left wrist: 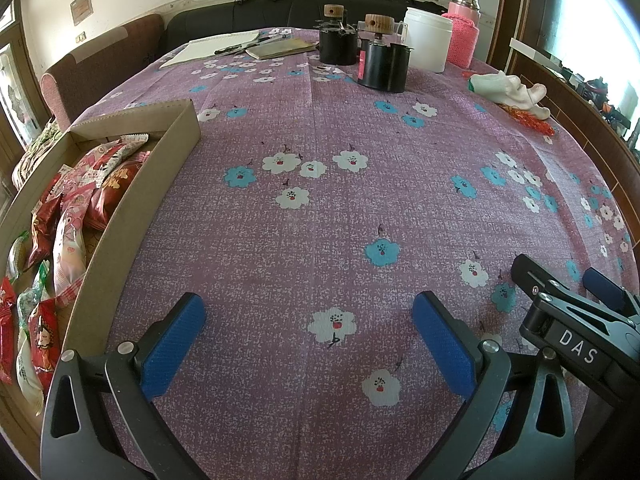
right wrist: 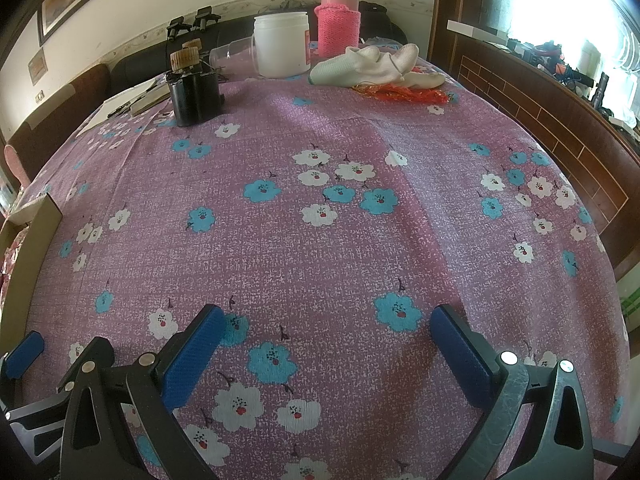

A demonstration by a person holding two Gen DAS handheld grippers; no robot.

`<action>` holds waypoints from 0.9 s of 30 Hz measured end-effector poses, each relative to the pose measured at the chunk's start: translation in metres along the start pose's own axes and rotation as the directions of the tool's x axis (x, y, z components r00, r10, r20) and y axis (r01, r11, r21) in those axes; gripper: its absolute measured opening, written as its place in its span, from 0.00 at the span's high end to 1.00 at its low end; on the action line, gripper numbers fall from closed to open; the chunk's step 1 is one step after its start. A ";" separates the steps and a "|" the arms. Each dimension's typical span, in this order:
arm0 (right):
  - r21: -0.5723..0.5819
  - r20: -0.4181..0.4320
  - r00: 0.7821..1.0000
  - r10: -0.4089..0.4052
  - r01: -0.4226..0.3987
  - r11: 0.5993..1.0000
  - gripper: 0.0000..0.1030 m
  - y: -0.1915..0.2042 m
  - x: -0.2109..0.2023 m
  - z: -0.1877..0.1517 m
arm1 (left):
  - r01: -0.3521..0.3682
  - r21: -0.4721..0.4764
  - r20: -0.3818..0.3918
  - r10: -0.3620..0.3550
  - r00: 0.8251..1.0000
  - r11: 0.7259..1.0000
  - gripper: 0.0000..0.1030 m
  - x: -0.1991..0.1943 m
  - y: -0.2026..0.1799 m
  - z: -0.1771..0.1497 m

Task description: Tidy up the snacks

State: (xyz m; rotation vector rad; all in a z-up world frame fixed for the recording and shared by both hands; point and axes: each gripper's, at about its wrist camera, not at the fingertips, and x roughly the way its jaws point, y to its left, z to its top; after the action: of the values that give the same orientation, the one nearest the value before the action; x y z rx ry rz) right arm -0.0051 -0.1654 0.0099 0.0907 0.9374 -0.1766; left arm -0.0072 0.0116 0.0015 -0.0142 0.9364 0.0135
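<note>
Left wrist view: left gripper point(left wrist: 308, 340) hovers over the table point(left wrist: 320, 220), fingers point(left wrist: 172, 344) spread wide, nothing between them. Cardboard box point(left wrist: 176, 144) sits at the table's left edge, just beside the left finger; the snacks point(left wrist: 80, 216) are all inside it, red, pink and white packets piled loosely. Right gripper point(left wrist: 576, 320) pokes in at lower right, close to the left one. No loose packets anywhere on the cloth. Far end holds black canisters point(left wrist: 360, 56), a white tub point(left wrist: 428, 40), a pink flask point(left wrist: 464, 28), white socks point(left wrist: 508, 88), and a notebook point(left wrist: 216, 48).

Right wrist view: right gripper point(right wrist: 328, 352), fingers point(right wrist: 192, 356) apart and empty, over bare floral cloth. Box corner point(right wrist: 36, 232) only just visible at far left.

Step, by my read: either sorting is finished or a reach into the box is next. That calls for the left gripper swinging left and over the box wall, then dropping onto one packet. Plenty of open cloth mid-table; watch the box wall, the neighbouring gripper, and the table's right edge by the wooden panel point(right wrist: 560, 128).
</note>
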 end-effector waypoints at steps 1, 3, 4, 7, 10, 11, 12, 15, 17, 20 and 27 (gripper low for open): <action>0.000 0.000 1.000 0.000 0.000 1.000 0.00 -0.002 0.000 0.000 | 0.000 0.000 0.000 0.000 1.000 1.000 0.00 0.000 0.000 0.000; 0.000 0.000 1.000 0.000 0.000 1.000 0.00 -0.002 0.000 0.000 | 0.000 0.000 0.000 0.000 1.000 1.000 0.00 0.000 0.000 0.000; 0.000 0.000 1.000 0.000 0.000 1.000 0.00 0.000 0.000 0.000 | 0.000 0.000 0.000 0.000 1.000 1.000 0.00 0.000 0.000 0.000; 0.000 0.000 1.000 0.000 0.000 1.000 0.00 0.000 0.000 0.000 | 0.000 0.000 0.000 0.000 1.000 1.000 0.00 0.000 0.000 0.000; 0.000 0.000 1.000 0.000 0.000 1.000 0.00 -0.001 0.000 0.000 | -0.001 -0.001 -0.001 0.001 1.000 1.000 0.00 0.000 0.000 0.001; 0.001 0.000 1.000 0.000 0.000 1.000 0.00 -0.002 0.000 0.000 | 0.000 -0.001 -0.003 0.000 1.000 1.000 0.00 0.000 0.000 0.000; 0.000 0.000 1.000 0.000 0.000 1.000 0.00 0.000 0.000 0.000 | 0.001 0.002 -0.004 -0.001 1.000 1.000 0.00 0.000 0.000 0.000; 0.000 0.000 1.000 0.000 0.000 1.000 0.00 -0.002 0.000 0.000 | 0.010 0.006 -0.004 -0.010 1.000 1.000 0.00 0.000 0.001 0.001; 0.000 0.000 1.000 0.000 0.000 1.000 0.00 -0.001 0.000 0.000 | 0.035 0.016 -0.001 -0.035 0.999 0.999 0.00 -0.001 0.001 0.002; 0.000 0.000 1.000 0.000 0.000 1.000 0.00 -0.002 0.000 0.000 | 0.049 0.003 0.042 -0.049 0.998 0.999 0.00 -0.012 0.007 0.005; 0.000 0.000 1.000 0.000 0.000 1.000 0.00 -0.002 0.000 0.000 | 0.020 -0.051 0.258 -0.006 0.966 0.999 0.00 -0.098 0.050 0.001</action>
State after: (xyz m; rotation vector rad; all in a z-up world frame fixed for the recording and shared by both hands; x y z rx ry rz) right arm -0.0060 -0.1675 0.0099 0.0907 0.9375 -0.1764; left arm -0.0654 0.0612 0.0809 -0.0665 0.6751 0.0271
